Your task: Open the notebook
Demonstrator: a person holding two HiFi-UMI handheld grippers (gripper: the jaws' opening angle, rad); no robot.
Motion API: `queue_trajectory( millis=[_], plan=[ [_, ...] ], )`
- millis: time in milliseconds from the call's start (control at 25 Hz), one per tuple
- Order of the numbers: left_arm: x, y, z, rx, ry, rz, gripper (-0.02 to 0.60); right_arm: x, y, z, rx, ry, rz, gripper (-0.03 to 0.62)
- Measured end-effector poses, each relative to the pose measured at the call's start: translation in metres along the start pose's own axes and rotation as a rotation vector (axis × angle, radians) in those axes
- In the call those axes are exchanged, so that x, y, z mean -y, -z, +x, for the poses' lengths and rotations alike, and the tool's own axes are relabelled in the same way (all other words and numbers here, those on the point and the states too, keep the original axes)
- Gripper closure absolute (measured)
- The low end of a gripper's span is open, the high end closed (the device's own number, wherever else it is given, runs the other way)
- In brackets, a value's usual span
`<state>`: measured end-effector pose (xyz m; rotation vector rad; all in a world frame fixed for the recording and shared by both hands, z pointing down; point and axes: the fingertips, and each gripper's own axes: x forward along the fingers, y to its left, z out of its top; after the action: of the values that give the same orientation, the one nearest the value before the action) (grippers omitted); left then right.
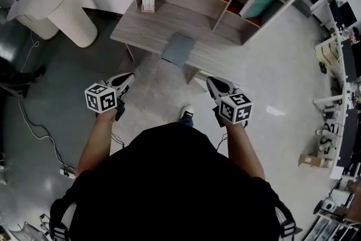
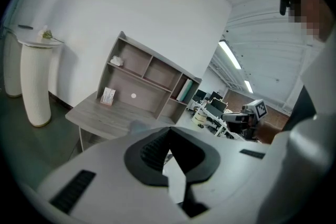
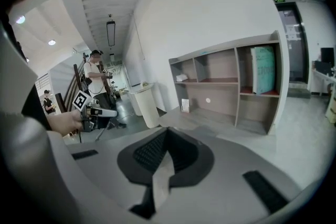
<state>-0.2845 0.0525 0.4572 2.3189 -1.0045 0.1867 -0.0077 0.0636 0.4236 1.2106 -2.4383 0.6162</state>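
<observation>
Head view, read from nine o'clock round to three o'clock. At ten o'clock a white ribbed cylindrical pedestal (image 1: 70,20) stands on the grey floor, with a small sprig lying on its top. The left tongs (image 1: 130,77), which carry a marker cube, are held in the air short of the surface, at about seven o'clock of the notebook; their jaws are closed on nothing. The pale grey wooden surface (image 1: 141,31), backed by a shelf unit of open compartments, fills twelve o'clock. A small white upright card (image 1: 148,4) stands at its left rear. The grey-blue rectangular notebook (image 1: 178,48) lies flat and unopened near the front edge of the surface, roughly midway between the two tongs and well apart from both. The right tongs (image 1: 210,81), at five o'clock of the notebook, likewise have their jaws together and empty. At two o'clock a teal book (image 1: 256,4) leans in the right-hand shelf compartment.
</observation>
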Motion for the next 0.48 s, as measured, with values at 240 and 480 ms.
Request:
queue_trajectory(
  millis=[240, 480],
  plan=[
    [0.0, -0.01, 0.033, -0.015, 0.004, -0.005, 0.572, 0.033, -0.007, 0.01, -0.022, 0.011, 0.014, 0.594],
    [-0.003, -0.015, 0.062, -0.037, -0.003, -0.022, 0.572, 0.058, -0.012, 0.024, -0.053, -0.001, 0.027, 0.594]
  ],
)
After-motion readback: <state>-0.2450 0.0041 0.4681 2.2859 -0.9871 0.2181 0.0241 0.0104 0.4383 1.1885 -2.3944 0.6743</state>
